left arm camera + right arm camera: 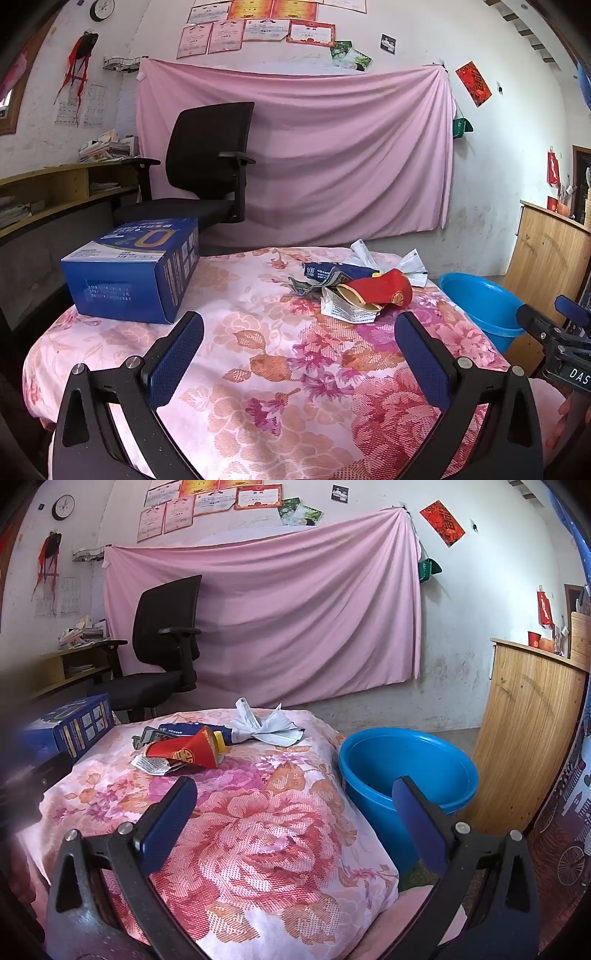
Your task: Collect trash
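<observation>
The trash sits in a loose heap toward the far side of a table covered by a floral cloth (280,365). On top lies a crushed red paper carton (384,290) with a gold emblem and a yellow inner face (in the right wrist view it looks like a flattened cone (188,753) with a yellow end). Beneath it is a white printed leaflet (347,312), creased and torn, its small text too fine to read. Behind lie a dark blue wrapper (332,271) with a white logo and illegible characters, and a twisted white paper (266,725).

A blue printed box (136,269) stands at the table's left side, well apart from the heap; it bears a large gold "Q"-like mark, its smaller writing unreadable. A blue plastic basin (406,768) stands off the table's right edge.

The left gripper (299,330) hovers above the cloth near the heap, fingers spread wide, holding nothing. The right gripper (293,795) is likewise wide open and empty, over the table's right edge beside the basin. Its body shows "DAS" in the left wrist view.
</observation>
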Action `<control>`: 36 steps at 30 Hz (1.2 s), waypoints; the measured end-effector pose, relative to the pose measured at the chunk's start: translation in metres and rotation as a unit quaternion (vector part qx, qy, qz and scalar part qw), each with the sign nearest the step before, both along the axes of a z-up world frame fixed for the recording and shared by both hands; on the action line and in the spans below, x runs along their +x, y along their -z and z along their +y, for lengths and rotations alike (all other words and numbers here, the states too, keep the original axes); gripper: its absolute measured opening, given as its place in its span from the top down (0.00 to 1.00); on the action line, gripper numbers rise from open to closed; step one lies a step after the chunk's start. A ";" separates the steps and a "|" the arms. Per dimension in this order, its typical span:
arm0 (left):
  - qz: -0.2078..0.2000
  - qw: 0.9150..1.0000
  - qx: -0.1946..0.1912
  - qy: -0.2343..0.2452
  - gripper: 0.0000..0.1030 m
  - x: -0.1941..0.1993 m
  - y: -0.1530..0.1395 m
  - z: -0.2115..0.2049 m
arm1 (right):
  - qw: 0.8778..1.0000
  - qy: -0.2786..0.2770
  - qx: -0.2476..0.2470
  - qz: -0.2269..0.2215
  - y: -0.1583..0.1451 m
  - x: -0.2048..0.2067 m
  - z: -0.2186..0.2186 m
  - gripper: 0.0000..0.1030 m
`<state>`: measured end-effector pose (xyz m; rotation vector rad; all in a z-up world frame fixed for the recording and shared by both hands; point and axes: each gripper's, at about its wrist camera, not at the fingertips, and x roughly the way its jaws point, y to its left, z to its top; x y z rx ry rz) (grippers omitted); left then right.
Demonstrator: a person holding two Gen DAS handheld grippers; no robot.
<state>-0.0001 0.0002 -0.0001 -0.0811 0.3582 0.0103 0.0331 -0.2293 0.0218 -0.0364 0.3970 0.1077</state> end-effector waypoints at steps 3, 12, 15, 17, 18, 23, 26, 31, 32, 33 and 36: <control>0.000 1.000 0.001 0.001 0.02 0.000 0.000 0.000 | 1.000 0.001 0.001 0.001 0.000 0.000 0.000 0.00; -0.001 1.000 0.004 -0.001 0.02 0.001 -0.001 -0.001 | 1.000 -0.001 0.001 0.000 0.000 0.000 0.001 0.00; -0.001 1.000 0.003 0.000 0.02 0.001 -0.001 -0.001 | 1.000 0.000 0.001 0.000 0.001 0.001 0.001 0.00; 0.000 1.000 0.003 0.001 0.02 0.002 -0.003 -0.001 | 1.000 0.000 0.001 0.000 0.000 0.000 0.001 0.00; 0.000 1.000 0.003 0.001 0.02 0.003 -0.003 -0.001 | 1.000 -0.001 0.001 0.000 0.000 0.001 0.001 0.00; -0.002 1.000 0.003 0.002 0.02 -0.001 -0.001 0.000 | 1.000 -0.001 0.001 0.000 0.000 0.001 0.001 0.00; -0.002 1.000 0.002 0.001 0.02 -0.001 -0.001 0.000 | 1.000 -0.001 0.002 0.000 0.000 0.001 0.001 0.00; -0.002 1.000 0.003 0.002 0.02 -0.001 0.000 -0.001 | 1.000 -0.001 0.002 0.000 0.000 0.001 0.001 0.00; -0.002 1.000 0.003 0.002 0.02 -0.001 0.000 -0.001 | 1.000 -0.001 0.002 0.000 0.000 0.001 0.001 0.00; -0.002 1.000 0.002 0.002 0.02 -0.001 -0.001 0.000 | 1.000 -0.001 0.002 0.000 0.000 0.001 0.001 0.00; -0.002 1.000 0.002 0.003 0.02 -0.001 -0.001 0.000 | 1.000 -0.001 0.002 0.000 0.000 0.001 0.001 0.00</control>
